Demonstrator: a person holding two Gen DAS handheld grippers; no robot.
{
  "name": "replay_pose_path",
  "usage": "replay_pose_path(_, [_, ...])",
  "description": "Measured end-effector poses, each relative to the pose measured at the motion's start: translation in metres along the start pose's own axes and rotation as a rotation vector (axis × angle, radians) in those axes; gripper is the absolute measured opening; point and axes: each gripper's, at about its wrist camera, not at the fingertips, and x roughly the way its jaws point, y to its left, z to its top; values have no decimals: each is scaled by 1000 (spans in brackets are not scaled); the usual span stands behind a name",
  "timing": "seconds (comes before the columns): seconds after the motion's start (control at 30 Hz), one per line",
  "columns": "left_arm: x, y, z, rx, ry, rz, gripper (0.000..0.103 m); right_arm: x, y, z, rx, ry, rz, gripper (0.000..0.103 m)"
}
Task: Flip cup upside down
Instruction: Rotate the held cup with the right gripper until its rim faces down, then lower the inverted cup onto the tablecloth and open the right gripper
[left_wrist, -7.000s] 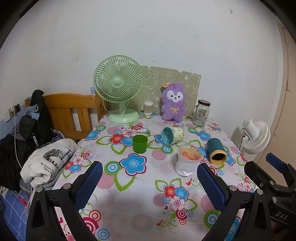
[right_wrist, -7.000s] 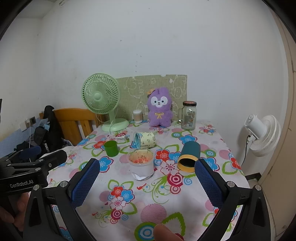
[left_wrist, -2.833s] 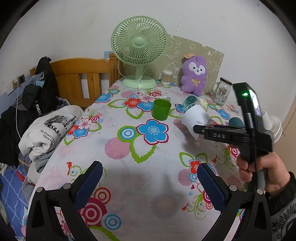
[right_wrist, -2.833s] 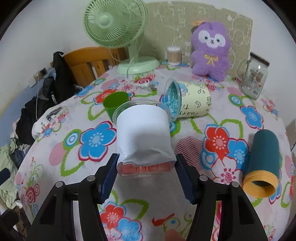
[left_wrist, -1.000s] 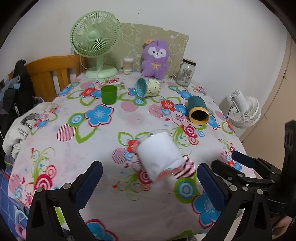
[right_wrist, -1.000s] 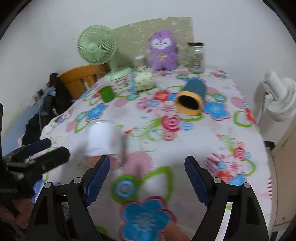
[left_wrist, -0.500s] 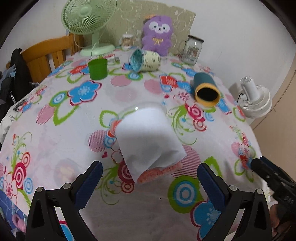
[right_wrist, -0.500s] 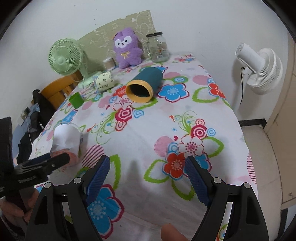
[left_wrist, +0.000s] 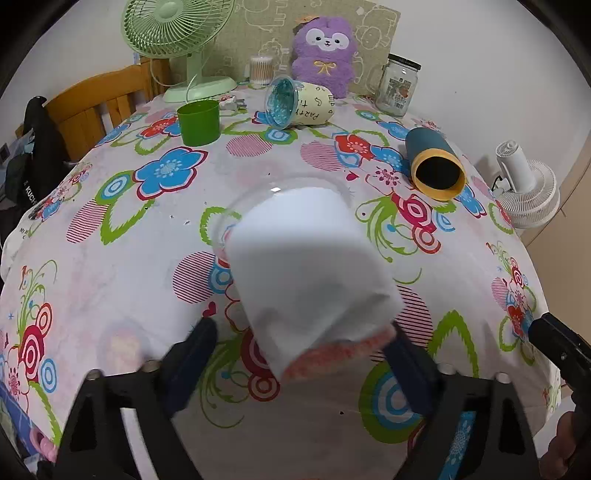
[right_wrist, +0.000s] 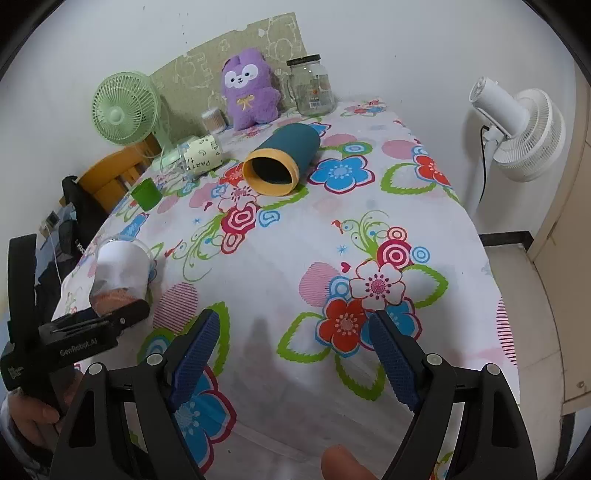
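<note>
A clear plastic cup with a white paper sleeve (left_wrist: 310, 266) stands mouth-down on the flowered tablecloth (left_wrist: 122, 266), its pink bottom up and towards me. My left gripper (left_wrist: 299, 369) has its blue pads either side of the cup's pink end; the right pad looks close to it, the left pad stands apart and is blurred. The cup also shows in the right wrist view (right_wrist: 120, 273), just beyond the left gripper's black body. My right gripper (right_wrist: 295, 354) is open and empty over the table's near right part.
A teal cup with a yellow rim (left_wrist: 434, 166) and a cream party cup (left_wrist: 299, 101) lie on their sides. A green cup (left_wrist: 198, 122), a glass jar (left_wrist: 398, 86), a purple plush (left_wrist: 325, 48) and a green fan (left_wrist: 177, 33) stand further back. A white fan (right_wrist: 517, 129) stands beside the table.
My left gripper has moved in on the upside-down cup and its pads have closed in around the pink end. My right gripper has stayed open, drawn off to the right.
</note>
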Motion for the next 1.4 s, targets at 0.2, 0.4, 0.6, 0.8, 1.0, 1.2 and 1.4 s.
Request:
replay_pose_path(0.2, [-12,6,5,-10,-31,-14,70,3,5,-1,-10,7,6,85])
replay_pose_path(0.4, [-30,14,11,-29,-76,-15,69,4,13,-2,-25,9,14,85])
replay_pose_path(0.6, [-50,21,17,-24,-121,-10,68,5,21,-2,-37,8,24,85])
replay_pose_path(0.8, [-55,27,18,-32,-119,-14,58,5,30,-2,-56,14,33,85])
replay_pose_path(1.0, [-55,29,14,-33,-99,-30,71,5,33,-3,-57,18,30,85])
replay_pose_path(1.2, [-62,36,16,-62,-118,-53,93,5,38,-4,-66,22,29,85])
replay_pose_path(1.4, [-62,40,18,-74,-112,-58,93,5,39,-3,-66,24,26,85])
